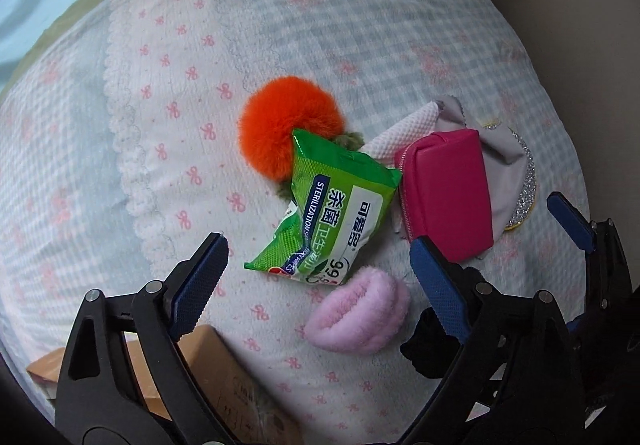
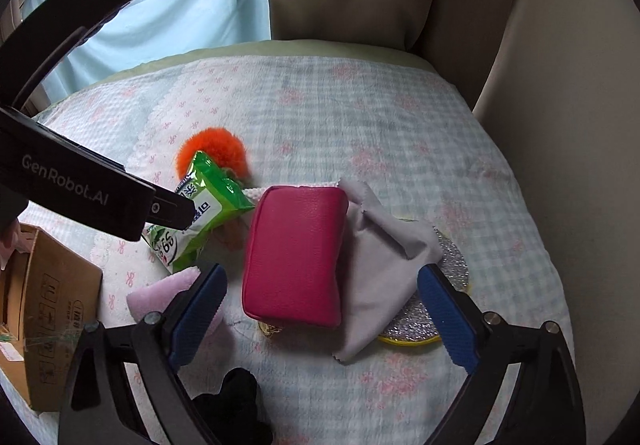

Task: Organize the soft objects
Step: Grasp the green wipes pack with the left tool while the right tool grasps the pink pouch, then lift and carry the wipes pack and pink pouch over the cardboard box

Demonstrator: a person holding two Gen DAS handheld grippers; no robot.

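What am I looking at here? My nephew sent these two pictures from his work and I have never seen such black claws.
Those claws are two hand-held grasping devices; a person holds one in each hand, and each carries a wide-angle camera looking along its two blue-padded fingers. One picture comes from the left tool, the other from the right tool. Both are open and hold nothing. On the patterned bedspread lie an orange pompom, a green wipes packet, a pink pouch, a grey cloth over a glittery disc, a pink fluffy piece and something black. A cardboard box stands at the left.
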